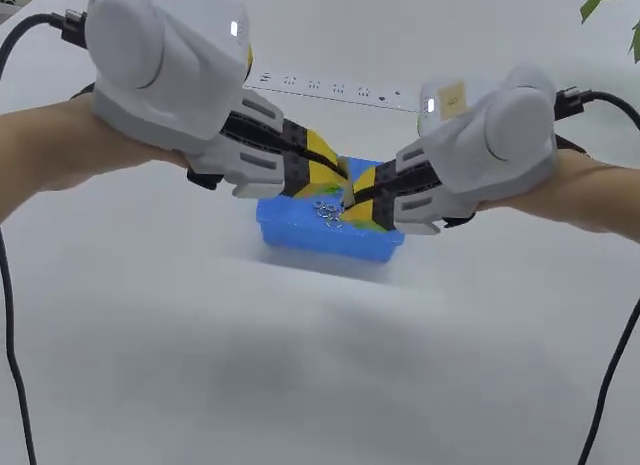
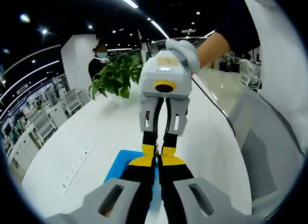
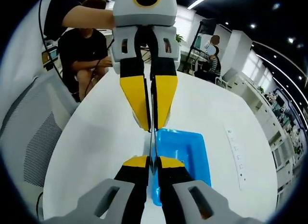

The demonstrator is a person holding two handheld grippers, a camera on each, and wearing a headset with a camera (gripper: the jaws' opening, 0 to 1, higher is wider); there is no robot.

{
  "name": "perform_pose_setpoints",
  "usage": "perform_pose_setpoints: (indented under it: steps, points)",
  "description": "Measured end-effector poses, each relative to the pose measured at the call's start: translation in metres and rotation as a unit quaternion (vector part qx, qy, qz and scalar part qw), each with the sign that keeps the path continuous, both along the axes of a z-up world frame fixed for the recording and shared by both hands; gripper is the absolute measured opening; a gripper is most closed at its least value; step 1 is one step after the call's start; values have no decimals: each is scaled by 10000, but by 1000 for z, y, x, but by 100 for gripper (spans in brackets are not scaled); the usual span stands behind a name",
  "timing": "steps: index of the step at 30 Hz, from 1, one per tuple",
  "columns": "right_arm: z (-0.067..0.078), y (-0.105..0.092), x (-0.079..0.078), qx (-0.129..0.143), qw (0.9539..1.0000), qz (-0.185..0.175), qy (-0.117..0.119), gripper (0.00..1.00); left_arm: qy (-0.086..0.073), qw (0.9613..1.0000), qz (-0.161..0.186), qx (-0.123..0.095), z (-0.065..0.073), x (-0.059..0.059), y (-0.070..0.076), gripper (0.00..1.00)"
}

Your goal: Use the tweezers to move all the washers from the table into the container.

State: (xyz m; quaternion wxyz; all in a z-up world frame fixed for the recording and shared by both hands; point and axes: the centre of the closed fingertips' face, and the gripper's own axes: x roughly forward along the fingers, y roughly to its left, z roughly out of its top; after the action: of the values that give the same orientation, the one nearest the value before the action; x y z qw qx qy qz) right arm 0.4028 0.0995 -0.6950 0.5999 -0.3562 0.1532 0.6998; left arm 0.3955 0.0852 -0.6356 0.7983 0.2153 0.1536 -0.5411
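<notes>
My left tongs point(image 1: 338, 177) and right tongs point(image 1: 355, 207) both pinch the tweezers point(image 3: 153, 143) mid-frame above the blue container point(image 1: 300, 235) holding washers point(image 1: 328, 214); I judge this the drop, next checking the desk point(image 1: 200, 365) for more.

tweezers point(image 3: 152, 144): thin edge-on sliver in the right gripper view, both ends buried between jaws
washers point(image 1: 328, 214): tiny glinting cluster, count unreadable
container point(image 1: 330, 240): rear rim hidden behind left gripper point(image 1: 335, 175) and right gripper point(image 1: 352, 207)
power strip point(image 1: 330, 88): markings too small
plant point(image 1: 610, 3): cut by frame edge
</notes>
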Motion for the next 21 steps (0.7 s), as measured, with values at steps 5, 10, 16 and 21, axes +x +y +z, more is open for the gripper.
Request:
perform_pose_setpoints:
  steps: [5, 10, 16, 21]
  points:
    - [-1, -5, -11, -128, 9999, 98, 42, 8, 82, 9998, -6, 185, -10, -13, 7, 6]
    - [-2, -7, -20, -232, 9995, 188, 60, 8, 170, 9996, 37, 222, -17, -22, 11, 6]
    - [-3, -11, -27, -325, 9990, 283, 80, 8, 260, 9983, 30, 518, -34, -31, 18, 6]
    - [-8, -13, -34, -416, 9983, 378, 117, 8, 404, 9971, 28, 642, -50, -36, 20, 6]
